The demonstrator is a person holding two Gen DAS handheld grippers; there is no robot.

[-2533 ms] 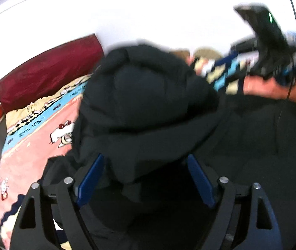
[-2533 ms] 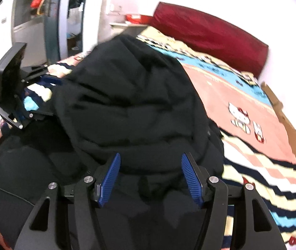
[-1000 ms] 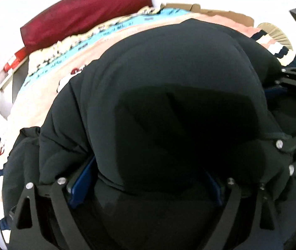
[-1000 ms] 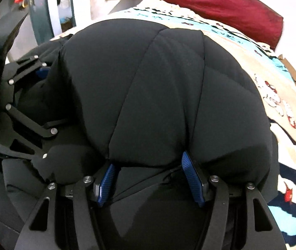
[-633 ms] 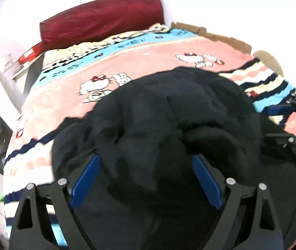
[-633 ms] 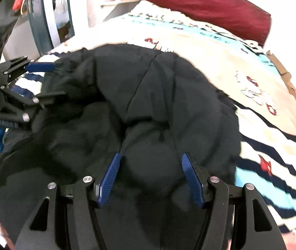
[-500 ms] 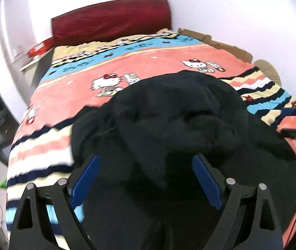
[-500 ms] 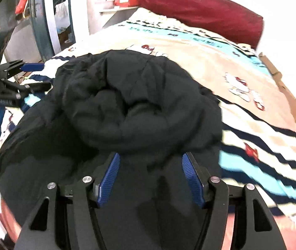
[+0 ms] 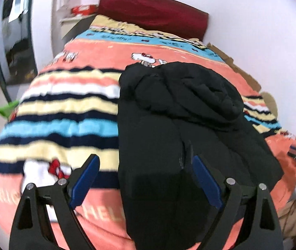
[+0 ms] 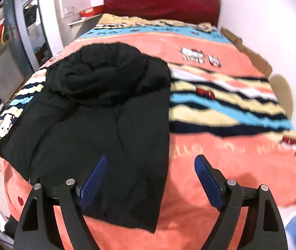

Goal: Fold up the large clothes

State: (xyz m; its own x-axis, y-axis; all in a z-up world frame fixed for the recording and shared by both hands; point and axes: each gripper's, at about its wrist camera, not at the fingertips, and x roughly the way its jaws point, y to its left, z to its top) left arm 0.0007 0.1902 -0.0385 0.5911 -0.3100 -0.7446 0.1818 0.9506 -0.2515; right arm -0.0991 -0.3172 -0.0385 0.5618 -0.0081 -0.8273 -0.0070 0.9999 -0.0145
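A black puffer jacket [image 9: 181,125] lies flat on the striped bed blanket [image 9: 60,108], its hood bunched at the far end. It also shows in the right wrist view [image 10: 98,112], left of centre. My left gripper [image 9: 146,162] is open and empty, hovering above the jacket's near left edge. My right gripper [image 10: 150,164] is open and empty, above the jacket's near right edge and the blanket [image 10: 231,108].
A dark red headboard cushion [image 10: 160,2] stands at the far end of the bed. A doorway [image 10: 23,33] and a nightstand [image 9: 75,23] lie to the left. A cardboard strip [image 10: 250,50] runs along the right wall.
Both grippers have let go of the jacket and pulled back and apart. The jacket, earlier lifted and bunched between the fingers, now lies spread on the bed.
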